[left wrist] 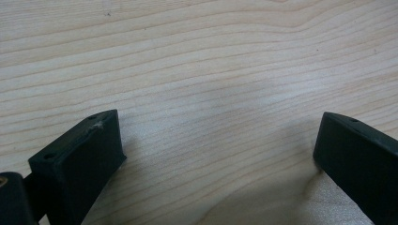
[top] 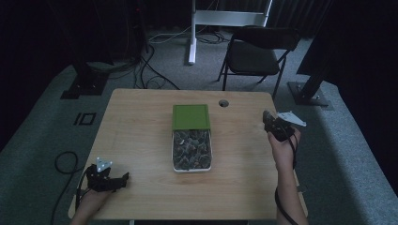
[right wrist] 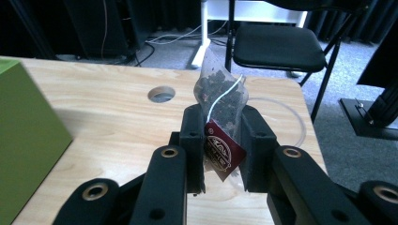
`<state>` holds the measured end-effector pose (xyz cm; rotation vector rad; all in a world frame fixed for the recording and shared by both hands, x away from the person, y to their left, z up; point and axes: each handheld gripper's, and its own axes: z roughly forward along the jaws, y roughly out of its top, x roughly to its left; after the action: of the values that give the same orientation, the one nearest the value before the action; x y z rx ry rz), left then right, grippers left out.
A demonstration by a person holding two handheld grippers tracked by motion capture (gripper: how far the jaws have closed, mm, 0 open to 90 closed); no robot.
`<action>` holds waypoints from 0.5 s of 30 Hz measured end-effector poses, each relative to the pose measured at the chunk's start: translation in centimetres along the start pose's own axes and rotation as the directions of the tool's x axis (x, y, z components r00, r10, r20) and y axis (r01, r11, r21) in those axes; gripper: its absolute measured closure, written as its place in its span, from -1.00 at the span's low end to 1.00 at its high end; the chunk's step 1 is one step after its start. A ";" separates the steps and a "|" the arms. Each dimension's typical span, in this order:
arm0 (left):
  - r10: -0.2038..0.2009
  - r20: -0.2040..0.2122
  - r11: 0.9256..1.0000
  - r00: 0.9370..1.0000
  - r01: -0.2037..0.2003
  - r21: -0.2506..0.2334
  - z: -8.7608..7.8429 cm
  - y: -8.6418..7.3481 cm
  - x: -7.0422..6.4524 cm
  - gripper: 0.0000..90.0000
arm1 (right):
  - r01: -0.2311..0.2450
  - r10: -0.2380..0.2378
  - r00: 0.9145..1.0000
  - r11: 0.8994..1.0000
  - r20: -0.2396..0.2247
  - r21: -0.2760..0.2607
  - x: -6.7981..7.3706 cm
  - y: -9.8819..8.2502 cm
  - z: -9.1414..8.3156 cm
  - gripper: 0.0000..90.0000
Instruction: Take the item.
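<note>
right gripper [right wrist: 219, 140] is clamped on a tea bag [right wrist: 220, 96], held above the table's [top: 141, 131] right edge. left gripper [left wrist: 216, 154] rests with jaws apart. the bag looks light, soft, tearable; best pinched low.

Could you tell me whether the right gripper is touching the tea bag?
Touching: the right gripper view shows the right gripper with both jaws pressed against the tea bag between them.

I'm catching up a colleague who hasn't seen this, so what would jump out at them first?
The tea bag pinched upright in the right gripper near the table's right edge. Next, mid-table, the white box full of tea bags, its green lid slid back. The left gripper sits open over bare wood at the near left corner.
</note>
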<state>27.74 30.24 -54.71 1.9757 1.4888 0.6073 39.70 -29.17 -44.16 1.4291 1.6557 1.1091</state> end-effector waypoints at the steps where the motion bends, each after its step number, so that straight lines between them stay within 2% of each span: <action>1: 0.000 0.000 1.000 1.000 0.000 0.000 0.0 0.0 0.0 -0.95 | -0.001 0.001 1.000 1.000 0.007 0.002 -0.2 0.1 0.1 0.65; 5: 0.000 0.000 1.000 1.000 0.000 0.000 0.0 0.0 0.0 -0.95 | -0.020 0.020 1.000 1.000 0.019 0.000 -1.0 0.6 0.6 0.66; 15: 0.000 0.000 1.000 1.000 0.000 0.000 0.0 0.0 0.0 -0.95 | -0.019 0.018 0.999 0.999 0.051 0.026 -1.9 1.5 2.2 0.65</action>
<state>27.75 30.24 -54.71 1.9757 1.4888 0.6070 42.58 -30.59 -43.79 1.4801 1.6306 1.0561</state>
